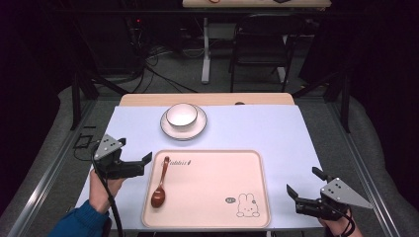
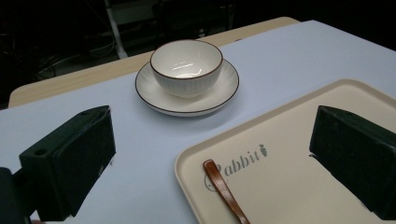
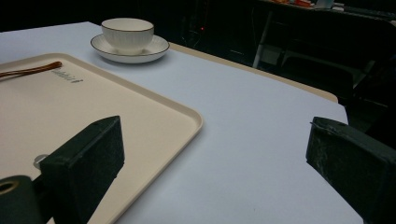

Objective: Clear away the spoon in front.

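Left gripper (image 1: 136, 162) held just off the left rim of the tray (image 1: 212, 157), jaws spread wide, nothing between them. Right gripper (image 1: 304, 186) near the tabletop's (image 1: 257, 128) front right corner, jaws likewise apart and empty, clear of the tray's right rim. Brown spoon (image 1: 160, 187) lying inside the tray along its left side, bowl end toward the front edge, handle tip touching the printed word at the far left corner. In the left gripper view that word readable as "Rabbit" (image 2: 244, 161), followed by a small carrot mark; handle (image 2: 224, 189) crossing the first letter. Rabbit drawing (image 1: 246, 206) at the tray's front right corner, with a small round mark (image 1: 230, 200) beside it, too small to read. White bowl (image 1: 181, 115) seated on saucer (image 1: 197, 129) beyond the tray's far edge, well apart from both grippers. Open lavender surface to the right of the tray and around the saucer; wooden strip (image 1: 148, 99) exposed along the far tabletop edge.
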